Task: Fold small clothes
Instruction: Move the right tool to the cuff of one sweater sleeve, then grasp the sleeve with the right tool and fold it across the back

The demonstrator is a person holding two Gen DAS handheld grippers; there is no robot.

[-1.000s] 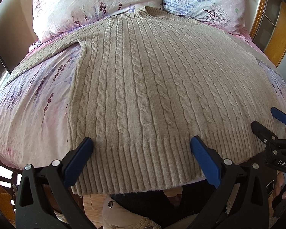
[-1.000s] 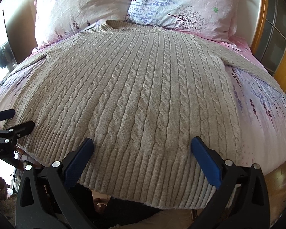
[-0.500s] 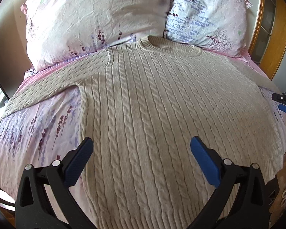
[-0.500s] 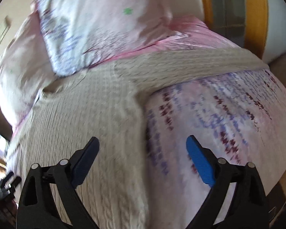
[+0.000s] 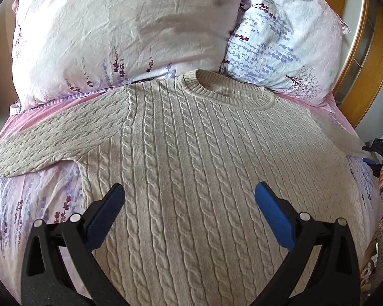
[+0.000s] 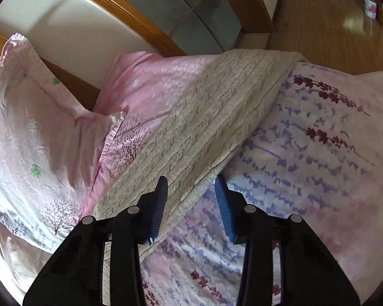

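A beige cable-knit sweater (image 5: 191, 158) lies flat, front up, on the bed, collar toward the pillows, both sleeves spread out sideways. My left gripper (image 5: 190, 199) is open and empty above the sweater's chest. In the right wrist view the right sleeve (image 6: 217, 117) runs diagonally across the cover. My right gripper (image 6: 191, 196) is open, narrower than before, its fingers straddling the sleeve's lower edge near the armpit. The right gripper also shows at the far right of the left wrist view (image 5: 381, 153).
Two floral pillows (image 5: 120, 33) (image 5: 288, 40) lean at the head of the bed. A floral duvet cover (image 6: 319, 153) lies under the sweater. A wooden headboard and frame (image 6: 130, 12) stand behind, and wooden floor (image 6: 331, 12) lies beyond the bed's right edge.
My left gripper moved from the hem up over the sweater's chest toward the collar. My right gripper swung right to the right sleeve and its jaws narrowed around the sleeve's edge.
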